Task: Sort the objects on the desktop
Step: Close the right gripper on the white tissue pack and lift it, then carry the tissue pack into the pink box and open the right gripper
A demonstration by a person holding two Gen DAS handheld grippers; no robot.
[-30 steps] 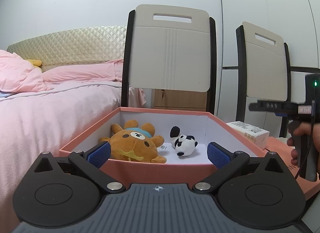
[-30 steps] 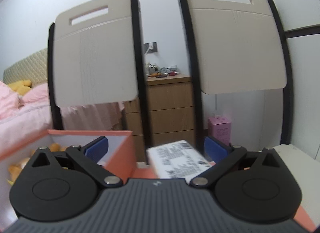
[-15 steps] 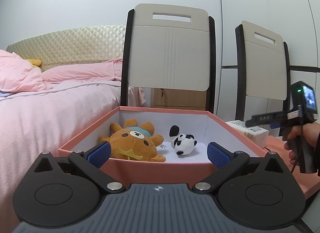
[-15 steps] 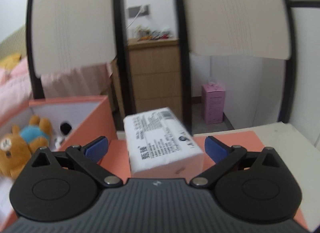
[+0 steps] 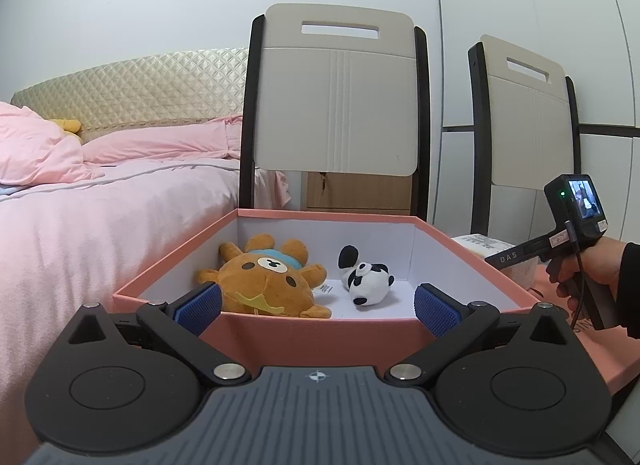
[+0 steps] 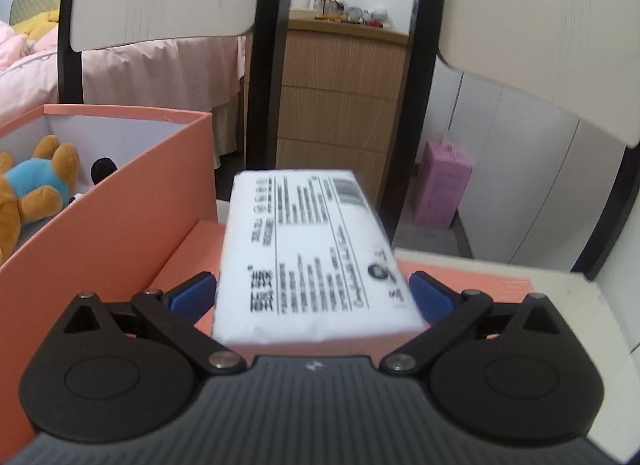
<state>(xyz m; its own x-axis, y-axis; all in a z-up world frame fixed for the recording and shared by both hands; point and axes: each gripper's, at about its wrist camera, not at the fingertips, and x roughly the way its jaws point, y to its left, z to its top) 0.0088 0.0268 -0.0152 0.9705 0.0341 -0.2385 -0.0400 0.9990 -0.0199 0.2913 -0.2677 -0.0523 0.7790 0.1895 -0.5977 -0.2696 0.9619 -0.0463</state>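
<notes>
Right wrist view: my right claw (image 6: 312,297) is closing around the white tissue pack (image 6: 312,257) lying on the pink tabletop (image 6: 480,285) beside the pink box (image 6: 132,201); pads not yet pressing. Next, squeeze and lift. My left claw (image 5: 316,305) hangs spread; chairs and bed behind.

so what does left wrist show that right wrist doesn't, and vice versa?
Left wrist only: the panda plush whole, the bear plush face-on, the hand holding the right gripper from outside, the left gripper open over the box's near wall.

Right wrist only: the tissue pack between the right gripper pads as its jaws close; contact unclear. Also the pink carton on the floor and the dresser top clutter.

Both: the orange box, both plush toys, part of the tissue pack, two chair backs, the pink bed.
</notes>
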